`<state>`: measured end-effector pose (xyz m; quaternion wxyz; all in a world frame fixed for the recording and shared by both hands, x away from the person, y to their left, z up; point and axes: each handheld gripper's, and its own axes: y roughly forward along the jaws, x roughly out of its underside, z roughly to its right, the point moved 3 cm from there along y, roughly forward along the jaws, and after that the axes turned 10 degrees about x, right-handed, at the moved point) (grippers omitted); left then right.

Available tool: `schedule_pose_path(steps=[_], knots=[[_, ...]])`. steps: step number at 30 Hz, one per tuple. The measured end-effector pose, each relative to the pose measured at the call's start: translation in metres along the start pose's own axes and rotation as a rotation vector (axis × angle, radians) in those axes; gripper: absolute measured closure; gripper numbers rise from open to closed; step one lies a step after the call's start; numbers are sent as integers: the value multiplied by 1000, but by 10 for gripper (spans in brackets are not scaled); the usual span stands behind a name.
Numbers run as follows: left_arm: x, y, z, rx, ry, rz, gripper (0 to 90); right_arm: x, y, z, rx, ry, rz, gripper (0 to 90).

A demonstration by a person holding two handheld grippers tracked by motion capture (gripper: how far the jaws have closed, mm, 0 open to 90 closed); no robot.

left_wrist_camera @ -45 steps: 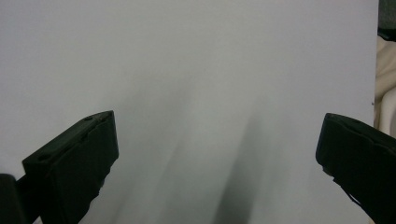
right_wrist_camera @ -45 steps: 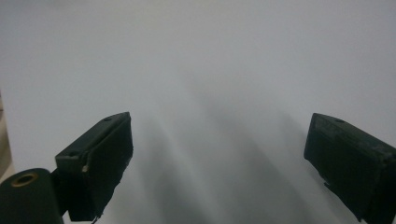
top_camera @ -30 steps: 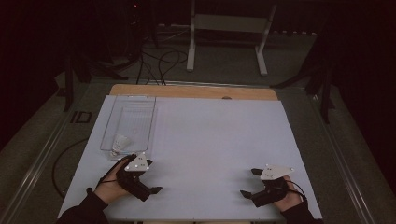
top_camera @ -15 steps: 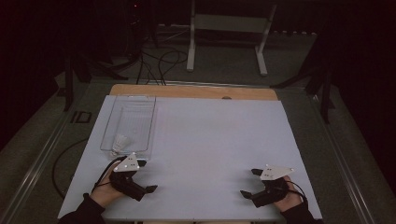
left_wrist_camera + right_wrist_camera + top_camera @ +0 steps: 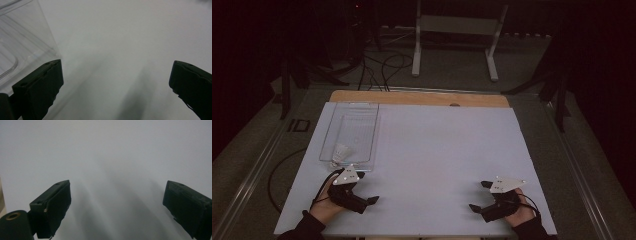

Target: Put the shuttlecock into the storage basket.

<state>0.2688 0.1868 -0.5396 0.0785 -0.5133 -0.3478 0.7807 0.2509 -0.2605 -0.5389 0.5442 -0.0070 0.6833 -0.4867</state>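
Both tongs gape empty, left gripper (image 5: 362, 192) low by the near end of the clear tray (image 5: 371, 131) where the small white shuttlecock (image 5: 341, 151) lies, right gripper (image 5: 478, 196) idle well apart, and a careless reach could knock that light tray sideways.

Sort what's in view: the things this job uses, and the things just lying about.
In use:
- clear plastic rectangular tray
- small white shuttlecock-like object in the tray
- left gripper, open
- right gripper, open

Lying about:
- white table sheet
- black floor cables
- white metal stand
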Motion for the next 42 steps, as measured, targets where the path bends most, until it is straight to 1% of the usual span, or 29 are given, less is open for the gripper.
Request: schedule_pose_path(steps=[1,2,3,4,5,6,7,9,12,13,20,21,25,36,42], knots=[[1,-1,0,-29,9,-13,1,0,0,-1,0,-2,-1,79],[1,-1,0,-29,9,-13,1,0,0,-1,0,-2,-1,79],[1,-1,0,-42,4,-8,1,0,0,-1,3,-4,-1,79],[1,-1,0,-42,4,-8,1,0,0,-1,3,-4,-1,79],[1,-2,-2,-43,-11,15,1,0,0,0,1,-3,-1,79],[1,-2,-2,-43,-11,15,1,0,0,0,1,-3,-1,79],[2,-2,-4,-66,-21,24,1,0,0,1,5,-1,-2,79],[2,-4,-6,-75,-30,39,1,0,0,1,7,-1,-2,79],[2,-4,-6,-84,-26,36,1,0,0,1,8,0,-4,79],[2,-3,-5,-103,-23,28,1,0,0,1,10,-1,-7,79],[2,0,-4,-104,-28,30,1,-1,0,1,14,0,-6,79],[2,1,-3,-93,-25,32,1,-1,0,1,13,-1,-5,79],[2,2,-3,-80,-27,36,1,0,0,1,12,0,-6,79],[3,1,-3,-80,-20,45,1,1,1,1,12,1,-14,79],[3,1,-3,-80,-19,40,1,1,1,1,12,1,-15,79]])
